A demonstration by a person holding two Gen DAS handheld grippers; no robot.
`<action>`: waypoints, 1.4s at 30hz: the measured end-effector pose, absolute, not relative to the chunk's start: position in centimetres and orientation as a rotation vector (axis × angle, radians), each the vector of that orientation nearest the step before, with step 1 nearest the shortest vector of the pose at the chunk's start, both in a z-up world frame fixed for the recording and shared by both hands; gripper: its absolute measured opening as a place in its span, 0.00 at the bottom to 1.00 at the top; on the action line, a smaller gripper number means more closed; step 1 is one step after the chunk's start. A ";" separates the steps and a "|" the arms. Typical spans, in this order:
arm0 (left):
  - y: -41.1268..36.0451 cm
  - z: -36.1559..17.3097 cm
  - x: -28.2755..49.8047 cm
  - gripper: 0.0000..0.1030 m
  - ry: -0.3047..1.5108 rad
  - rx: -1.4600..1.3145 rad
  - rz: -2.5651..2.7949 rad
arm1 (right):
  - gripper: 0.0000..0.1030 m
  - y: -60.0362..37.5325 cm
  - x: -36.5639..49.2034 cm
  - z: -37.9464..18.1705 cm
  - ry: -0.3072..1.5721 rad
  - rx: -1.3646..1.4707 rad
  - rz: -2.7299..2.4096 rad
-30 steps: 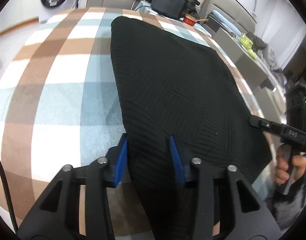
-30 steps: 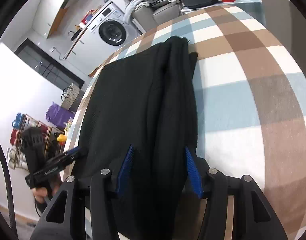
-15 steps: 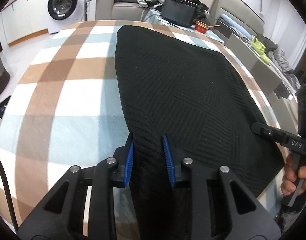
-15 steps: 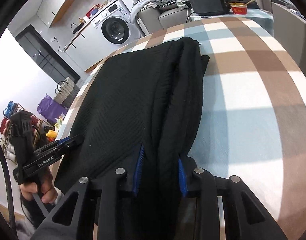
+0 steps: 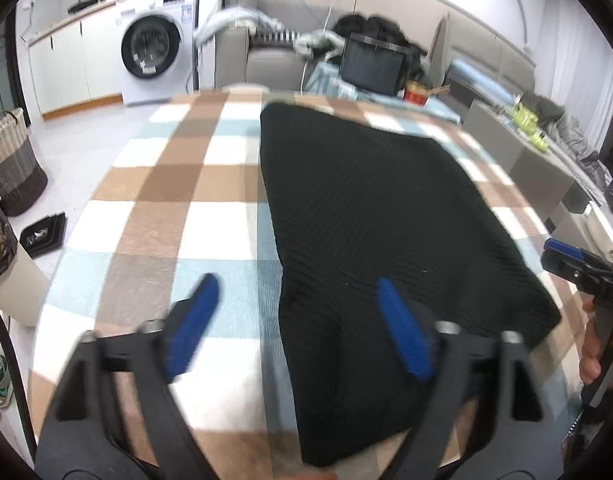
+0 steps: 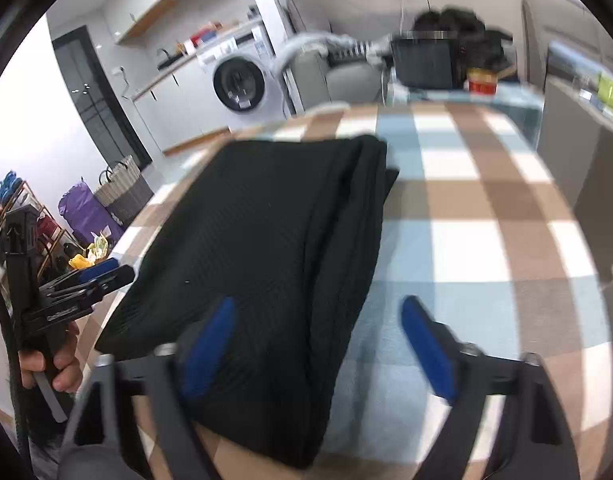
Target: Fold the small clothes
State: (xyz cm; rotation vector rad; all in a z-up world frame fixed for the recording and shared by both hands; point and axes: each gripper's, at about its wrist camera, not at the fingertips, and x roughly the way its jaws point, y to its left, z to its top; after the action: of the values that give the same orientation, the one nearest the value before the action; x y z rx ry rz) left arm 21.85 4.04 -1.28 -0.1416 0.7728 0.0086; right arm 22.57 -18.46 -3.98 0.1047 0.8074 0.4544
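A black knit garment (image 5: 366, 216) lies folded on the checked table (image 5: 166, 184); it also shows in the right wrist view (image 6: 266, 240). My left gripper (image 5: 302, 328) is open and empty, raised above the garment's near left edge. My right gripper (image 6: 326, 344) is open and empty, raised above the garment's near right edge, where stacked folded layers show. The right gripper appears at the right edge of the left wrist view (image 5: 574, 264), and the left gripper at the left of the right wrist view (image 6: 90, 280).
A black box (image 5: 372, 64) and a red bowl (image 5: 416, 94) stand past the table's far end. A washing machine (image 5: 152, 56) stands at the back left. A wicker basket (image 5: 10, 160) sits on the floor left. A grey counter (image 5: 538, 164) runs along the right.
Both grippers were shut on the garment's near edge half a second ago; both have opened, let it go and lifted back. The garment lies flat on the table.
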 end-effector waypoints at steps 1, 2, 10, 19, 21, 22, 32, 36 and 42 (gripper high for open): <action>3.9 -1.0 21.2 0.91 0.751 -0.137 0.011 | 1.00 -18.8 21.7 -3.6 0.774 0.098 0.460; 3.8 -0.6 20.3 0.94 0.716 -0.128 0.014 | 1.00 -19.0 21.3 -3.4 0.756 0.096 0.465; 3.0 0.0 16.5 1.00 0.566 -0.111 0.036 | 1.00 -19.6 17.6 -2.6 0.602 0.079 0.487; 2.4 -0.6 15.4 1.00 0.517 -0.119 0.044 | 1.00 -18.3 15.6 -2.2 0.488 0.053 0.532; 2.2 -0.8 15.2 1.00 0.503 -0.113 0.044 | 1.00 -18.0 15.4 -2.3 0.466 0.046 0.533; 2.2 -0.7 15.0 1.00 0.504 -0.111 0.042 | 1.00 -18.0 15.3 -2.3 0.460 0.044 0.535; 2.8 -1.4 15.5 1.00 0.534 -0.147 0.067 | 1.00 -17.6 15.8 -3.4 0.476 0.040 0.525; 3.0 -1.5 15.8 1.00 0.546 -0.145 0.085 | 1.00 -17.6 15.5 -3.4 0.462 0.031 0.511; 3.4 -1.9 16.3 1.00 0.560 -0.152 0.092 | 1.00 -17.5 15.1 -3.4 0.438 0.012 0.495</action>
State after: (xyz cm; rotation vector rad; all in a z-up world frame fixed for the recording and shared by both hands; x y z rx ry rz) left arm 16.25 3.36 -1.88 -0.1518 0.5604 0.0919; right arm 15.05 -17.50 -3.39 0.0122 0.4378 0.4953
